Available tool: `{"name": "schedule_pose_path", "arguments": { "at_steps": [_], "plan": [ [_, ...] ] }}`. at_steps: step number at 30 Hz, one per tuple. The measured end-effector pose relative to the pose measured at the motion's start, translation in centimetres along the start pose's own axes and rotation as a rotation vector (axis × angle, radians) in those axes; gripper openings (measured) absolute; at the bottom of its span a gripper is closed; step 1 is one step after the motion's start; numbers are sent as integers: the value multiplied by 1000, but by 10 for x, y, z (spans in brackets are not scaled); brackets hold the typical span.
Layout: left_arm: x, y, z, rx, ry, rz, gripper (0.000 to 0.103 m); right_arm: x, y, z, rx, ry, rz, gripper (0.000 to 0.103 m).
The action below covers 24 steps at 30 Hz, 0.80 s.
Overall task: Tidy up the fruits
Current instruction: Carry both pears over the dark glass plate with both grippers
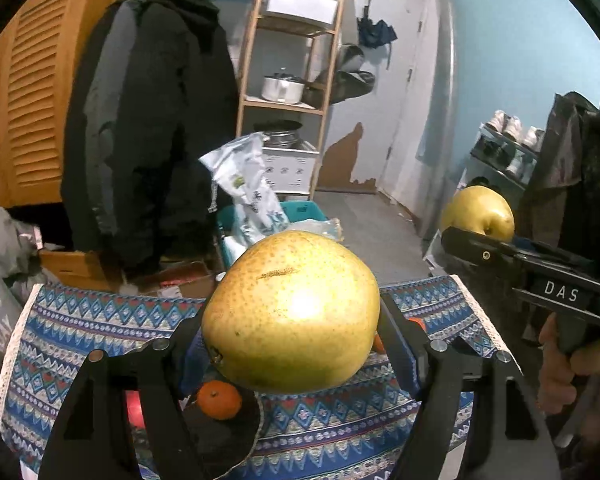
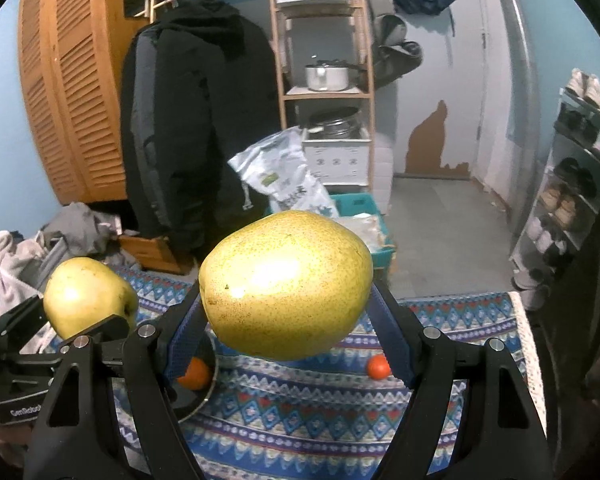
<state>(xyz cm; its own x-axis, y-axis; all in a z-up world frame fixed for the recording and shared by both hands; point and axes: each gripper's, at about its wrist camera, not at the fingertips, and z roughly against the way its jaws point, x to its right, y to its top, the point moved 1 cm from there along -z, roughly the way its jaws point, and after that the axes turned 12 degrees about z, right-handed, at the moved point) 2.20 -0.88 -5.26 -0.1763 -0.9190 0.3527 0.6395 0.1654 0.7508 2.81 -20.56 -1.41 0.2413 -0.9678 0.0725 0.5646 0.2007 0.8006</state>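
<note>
My left gripper [image 1: 292, 316] is shut on a big yellow pear [image 1: 290, 312], held in the air above the patterned blue tablecloth [image 1: 80, 340]. My right gripper [image 2: 286, 292] is shut on a second yellow pear [image 2: 286, 284], also lifted over the cloth. Each pear shows in the other view: the right one [image 1: 478, 212] at the right of the left wrist view, the left one [image 2: 86, 296] at the left of the right wrist view. Below, an orange [image 1: 219, 399] [image 2: 194, 374] lies in a dark bowl [image 1: 228, 440] [image 2: 198, 400]. A smaller orange fruit [image 2: 378, 367] rests on the cloth.
Past the table's far edge hang a dark jacket [image 2: 196, 120], a wooden shelf rack [image 2: 324, 60] with a pot, a white bag [image 2: 284, 176] in a teal crate [image 2: 356, 204], and a shoe rack [image 2: 580, 168] at right. A person's hand [image 1: 564, 368] grips the right tool.
</note>
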Motion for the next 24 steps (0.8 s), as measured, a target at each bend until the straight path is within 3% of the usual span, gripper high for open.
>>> {"name": "schedule_pose_path", "arguments": {
  "at_steps": [17, 24],
  "plan": [
    [-95, -15, -11, -35, 136, 111, 77, -77, 11, -63, -61, 138, 61, 77],
    [-135, -35, -32, -108, 208, 156, 77, -107, 3, -95, -106, 199, 85, 77]
  ]
}}
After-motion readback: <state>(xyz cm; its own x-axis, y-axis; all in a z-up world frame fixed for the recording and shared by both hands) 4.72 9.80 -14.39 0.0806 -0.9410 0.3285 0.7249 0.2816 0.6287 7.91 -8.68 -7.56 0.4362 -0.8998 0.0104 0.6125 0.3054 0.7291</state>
